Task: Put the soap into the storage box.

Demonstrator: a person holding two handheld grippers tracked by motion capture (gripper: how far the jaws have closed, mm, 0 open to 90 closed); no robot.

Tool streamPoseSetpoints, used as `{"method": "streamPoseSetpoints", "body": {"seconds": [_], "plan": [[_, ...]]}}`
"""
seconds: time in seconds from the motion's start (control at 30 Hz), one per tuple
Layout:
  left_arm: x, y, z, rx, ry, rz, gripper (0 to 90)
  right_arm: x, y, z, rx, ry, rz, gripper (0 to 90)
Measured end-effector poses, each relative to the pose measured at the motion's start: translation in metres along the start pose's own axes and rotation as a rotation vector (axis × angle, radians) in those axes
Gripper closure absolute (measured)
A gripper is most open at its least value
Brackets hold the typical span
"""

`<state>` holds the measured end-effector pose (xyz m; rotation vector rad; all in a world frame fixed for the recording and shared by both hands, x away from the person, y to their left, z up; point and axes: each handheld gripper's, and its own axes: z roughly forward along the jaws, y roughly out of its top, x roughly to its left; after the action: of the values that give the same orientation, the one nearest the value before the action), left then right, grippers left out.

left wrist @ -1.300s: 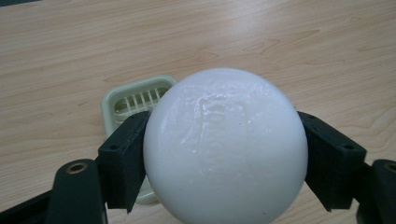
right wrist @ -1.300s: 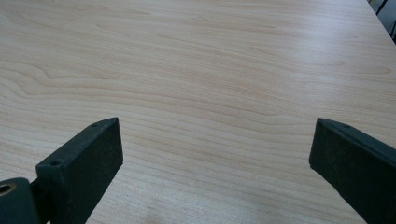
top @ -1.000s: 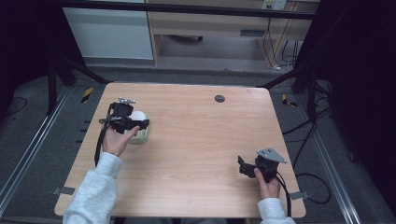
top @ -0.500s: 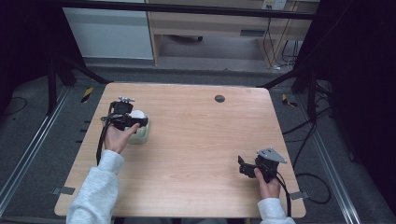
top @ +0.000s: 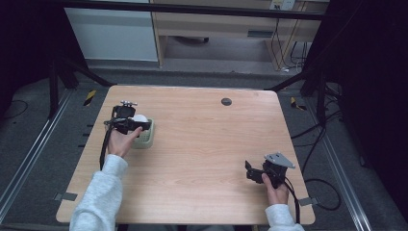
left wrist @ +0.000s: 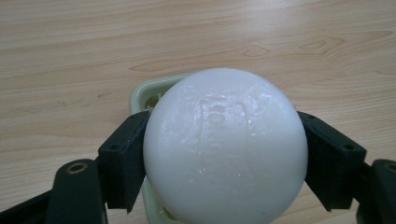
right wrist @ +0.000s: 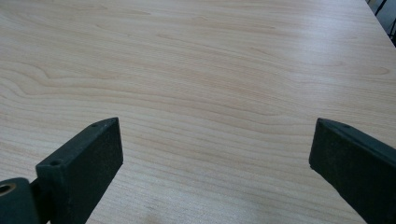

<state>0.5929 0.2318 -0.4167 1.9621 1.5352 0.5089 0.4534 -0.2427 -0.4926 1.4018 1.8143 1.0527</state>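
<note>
While I look down from the high view, my left gripper (top: 129, 120) sits over the pale green dish (top: 146, 137) near the left edge of the tabletop (top: 207, 144), with the white soap (top: 140, 118) showing as a small round shape between its jaws. My left hand (top: 120, 141) comes up from the grey sleeve (top: 98, 197) below it. My right gripper (top: 251, 171) rests low near the right front corner, well apart from the dish, with its cable (top: 308, 192) trailing off the edge. A small dark disc (top: 226, 101) lies near the far edge of the tabletop.

In the left gripper view, my jaws press against both flanks of the soap (left wrist: 225, 147), one black pad on each side, gripping it. The soap is round, glossy and embossed on its face. Behind and under it I see the rim of the dish (left wrist: 140, 95); whether the soap touches the dish I cannot tell.

In the right gripper view, my jaws stand wide apart with bare wood grain (right wrist: 201, 93) between them, holding nothing.
</note>
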Motion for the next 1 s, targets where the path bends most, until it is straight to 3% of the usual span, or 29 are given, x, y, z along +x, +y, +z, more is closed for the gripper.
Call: {"method": "streamPoseSetpoints", "body": {"seconds": [1.0], "plan": [[0.004,-0.006,0.02,0.044,0.013,-0.008,24.3,0.001,0.0,0.0,0.005,0.004,-0.005,3.2]]}}
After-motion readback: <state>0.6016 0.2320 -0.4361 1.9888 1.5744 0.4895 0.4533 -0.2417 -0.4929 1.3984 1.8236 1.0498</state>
